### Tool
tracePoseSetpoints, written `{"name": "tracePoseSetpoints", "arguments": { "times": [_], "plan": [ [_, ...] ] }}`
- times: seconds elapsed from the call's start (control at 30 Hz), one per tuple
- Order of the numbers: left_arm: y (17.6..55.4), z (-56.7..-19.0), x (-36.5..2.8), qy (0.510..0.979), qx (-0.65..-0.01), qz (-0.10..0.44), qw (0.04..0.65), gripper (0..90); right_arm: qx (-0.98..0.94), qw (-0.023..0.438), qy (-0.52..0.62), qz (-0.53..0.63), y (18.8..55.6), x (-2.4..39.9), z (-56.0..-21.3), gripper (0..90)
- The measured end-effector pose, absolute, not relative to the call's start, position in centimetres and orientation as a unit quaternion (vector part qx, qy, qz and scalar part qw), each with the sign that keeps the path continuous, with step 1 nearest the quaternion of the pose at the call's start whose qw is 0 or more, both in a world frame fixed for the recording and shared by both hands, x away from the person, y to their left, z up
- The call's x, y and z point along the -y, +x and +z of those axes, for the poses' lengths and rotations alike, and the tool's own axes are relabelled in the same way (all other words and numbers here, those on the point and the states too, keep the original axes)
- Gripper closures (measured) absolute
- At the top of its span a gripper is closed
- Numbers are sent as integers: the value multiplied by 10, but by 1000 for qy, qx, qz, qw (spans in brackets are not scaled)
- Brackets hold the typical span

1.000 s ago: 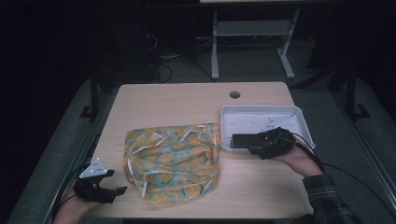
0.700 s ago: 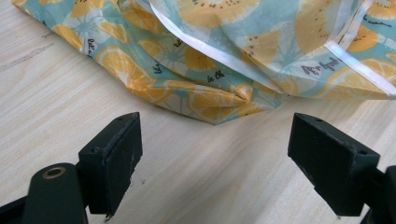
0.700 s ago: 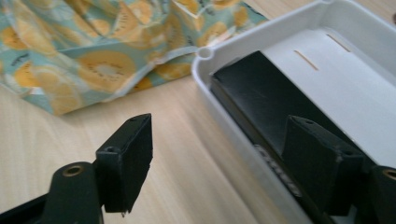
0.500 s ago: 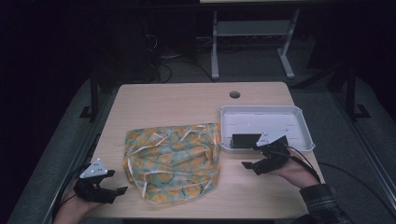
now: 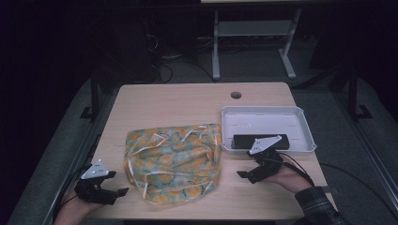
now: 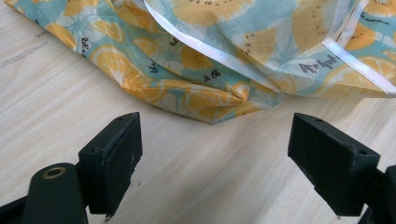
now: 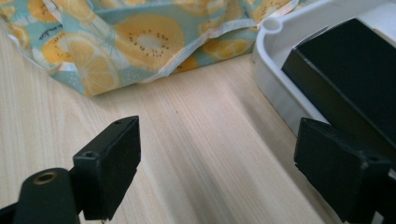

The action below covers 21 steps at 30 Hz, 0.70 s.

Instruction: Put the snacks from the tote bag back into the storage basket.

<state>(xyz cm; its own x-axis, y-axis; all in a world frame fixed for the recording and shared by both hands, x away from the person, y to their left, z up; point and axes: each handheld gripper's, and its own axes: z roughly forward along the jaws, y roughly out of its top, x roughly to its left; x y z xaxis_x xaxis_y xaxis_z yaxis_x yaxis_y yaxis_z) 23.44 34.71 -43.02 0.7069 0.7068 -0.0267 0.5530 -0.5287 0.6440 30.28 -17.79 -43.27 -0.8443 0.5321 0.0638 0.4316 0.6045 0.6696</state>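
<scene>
Since a second ago the right tool (image 5: 247, 174) has left the white tray (image 5: 304, 123), where it reached over the black box (image 5: 260, 141), and come back toward the person onto the bare wood just in front of the tray's near rim. Its jaws have just been opening and now stand spread with nothing between them. The box lies flat in the near part of the tray, untouched. The left tool (image 5: 119, 191) has kept its place at the near left corner of the bench (image 5: 178, 101), jaws spread and empty too.

Between the two tools lies the crumpled cloth (image 5: 173, 159), and nothing stands between either tool and its edge. In the right gripper view the tray's rounded corner (image 7: 273, 28) and the box (image 7: 355, 79) sit to the right of the jaws, the cloth (image 7: 135, 42) ahead and to the left, bare wood in the gap. In the left gripper view a folded corner of the cloth (image 6: 219, 100) lies just ahead of the jaws, near but apart.

The cloth is pale blue-green, printed with orange citrus slices and small dark lettering, and edged with white tape or ties that run across its folds. It lies bunched in the middle of the bench, its right edge just beside the tray. A round hole (image 5: 235, 95) shows in the bench beyond the tray.
</scene>
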Motion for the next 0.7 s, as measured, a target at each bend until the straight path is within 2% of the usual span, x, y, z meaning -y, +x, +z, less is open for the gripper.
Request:
{"name": "tracePoseSetpoints", "arguments": {
  "times": [0.7],
  "plan": [
    [234, -432, -346, 868, -362, 117, 320, 173, -907, 73, 251, 329, 302, 170, -446, 134]
  ]
}}
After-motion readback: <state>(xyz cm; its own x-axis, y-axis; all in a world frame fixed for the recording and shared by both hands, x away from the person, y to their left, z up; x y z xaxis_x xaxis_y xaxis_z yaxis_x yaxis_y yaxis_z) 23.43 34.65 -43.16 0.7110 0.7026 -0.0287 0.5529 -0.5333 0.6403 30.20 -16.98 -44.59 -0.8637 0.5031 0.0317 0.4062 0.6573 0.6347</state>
